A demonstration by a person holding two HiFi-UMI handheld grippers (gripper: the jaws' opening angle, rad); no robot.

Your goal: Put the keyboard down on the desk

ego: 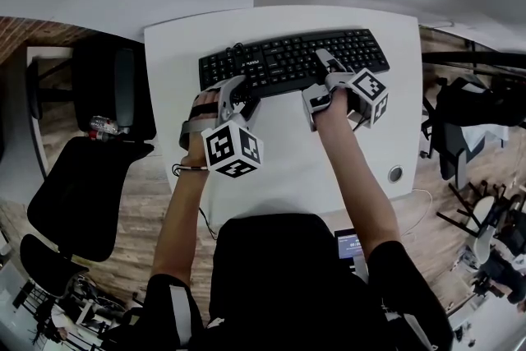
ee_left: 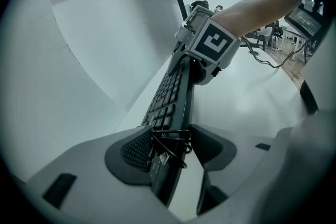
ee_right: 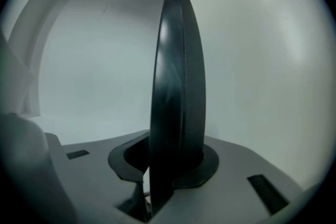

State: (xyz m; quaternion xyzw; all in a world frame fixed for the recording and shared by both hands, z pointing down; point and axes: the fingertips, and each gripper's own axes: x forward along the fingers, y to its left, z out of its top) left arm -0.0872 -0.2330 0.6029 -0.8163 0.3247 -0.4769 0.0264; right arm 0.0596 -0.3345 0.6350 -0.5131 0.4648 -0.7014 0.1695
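A black keyboard (ego: 288, 57) lies across the far half of the white desk (ego: 288, 168); whether it touches the desktop I cannot tell. My left gripper (ego: 238, 94) grips its near edge towards the left end. In the left gripper view the pads (ee_left: 137, 152) press on the keyboard (ee_left: 170, 92), with a coiled black cable (ee_left: 176, 140) caught between them. My right gripper (ego: 320, 82) is shut on the near edge right of the middle. In the right gripper view the keyboard's thin edge (ee_right: 176, 86) stands upright between the pads (ee_right: 207, 168). The right gripper's marker cube (ee_left: 215, 42) shows further along the keyboard.
A black office chair (ego: 82, 193) stands left of the desk, with a bottle (ego: 103, 126) beside it. A round cable hole (ego: 396, 173) sits near the desk's right front corner. A small screen (ego: 349, 247) is below the front edge. A white wall rises behind the desk.
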